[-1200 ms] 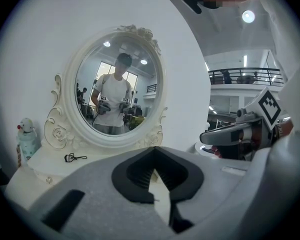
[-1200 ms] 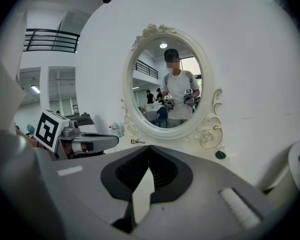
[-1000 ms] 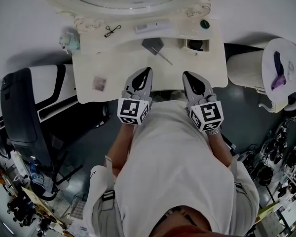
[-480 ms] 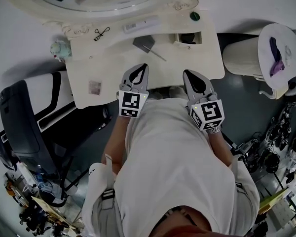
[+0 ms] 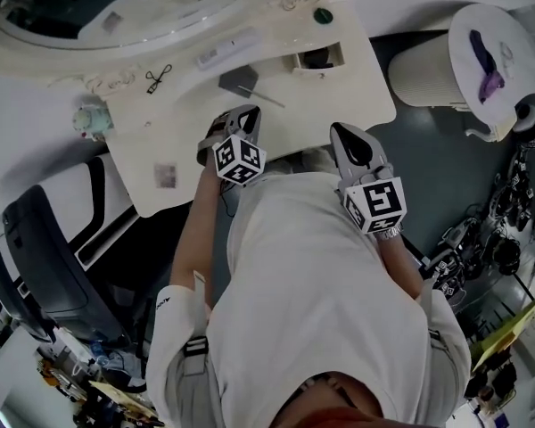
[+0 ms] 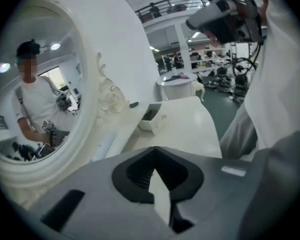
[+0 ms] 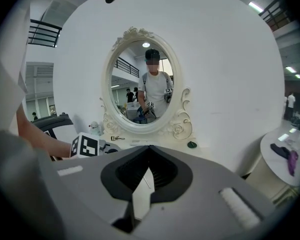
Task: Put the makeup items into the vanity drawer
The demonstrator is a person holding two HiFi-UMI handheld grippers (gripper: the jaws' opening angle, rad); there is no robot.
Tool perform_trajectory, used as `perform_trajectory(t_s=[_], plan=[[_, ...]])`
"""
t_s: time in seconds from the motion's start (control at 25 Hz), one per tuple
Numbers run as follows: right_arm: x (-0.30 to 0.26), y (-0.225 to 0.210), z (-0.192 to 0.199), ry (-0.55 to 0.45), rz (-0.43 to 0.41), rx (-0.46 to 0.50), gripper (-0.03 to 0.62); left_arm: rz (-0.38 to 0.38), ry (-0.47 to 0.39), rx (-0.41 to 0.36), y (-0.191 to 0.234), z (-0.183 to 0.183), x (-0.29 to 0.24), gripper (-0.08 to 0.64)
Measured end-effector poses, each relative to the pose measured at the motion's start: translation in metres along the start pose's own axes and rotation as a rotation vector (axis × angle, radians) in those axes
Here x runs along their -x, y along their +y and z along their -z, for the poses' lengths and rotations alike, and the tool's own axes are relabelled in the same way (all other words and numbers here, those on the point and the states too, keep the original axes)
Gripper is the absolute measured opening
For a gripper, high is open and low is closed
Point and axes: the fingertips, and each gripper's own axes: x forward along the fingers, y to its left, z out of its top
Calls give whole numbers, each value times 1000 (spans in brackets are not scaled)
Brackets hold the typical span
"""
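Left gripper [image 5: 241, 114]: jaws clenched on nothing, over the tabletop's [image 5: 339, 96] front edge.
Right gripper [image 5: 339, 132]: jaws pressed together, empty, just off that edge.
Makeup items: eyelash curler [image 5: 158, 78], white tube [image 5: 226, 48], dark flat square [image 5: 239, 83] and small green round item [image 5: 322, 15] lay on the tabletop below the mirror [image 5: 116, 25].
Drawer [image 5: 318, 59]: small, stood open on the tabletop, near the green item.

Left tool [image 6: 155, 156], jaws together, above white vanity top [image 6: 187, 129]; small open drawer [image 6: 151, 118] ahead, oval mirror [image 6: 40, 84] left.
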Motion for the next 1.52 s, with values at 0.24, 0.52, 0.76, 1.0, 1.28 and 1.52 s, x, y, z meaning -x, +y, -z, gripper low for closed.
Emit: perform_trajectory(t_s=[0.24, 0.52, 0.76, 1.0, 1.28, 1.52], plan=[[11, -17, 5, 9, 107, -28, 9, 236, 136, -239, -16, 26, -54, 6], [22, -36, 14, 27, 225, -87, 9, 329, 193, -315, -25, 50, -91, 52], [20, -41, 21, 45, 278, -124, 9, 387, 249, -469, -24, 66, -116, 104], [22, -51, 20, 63, 327, -135, 9, 486, 295, -585, -21, 72, -136, 87], [24, -62, 23, 73, 364, -157, 9, 610, 348, -600, -27, 79, -137, 67], [17, -58, 22, 73, 336, -149, 9, 617, 320, -548, -30, 79, -135, 34]])
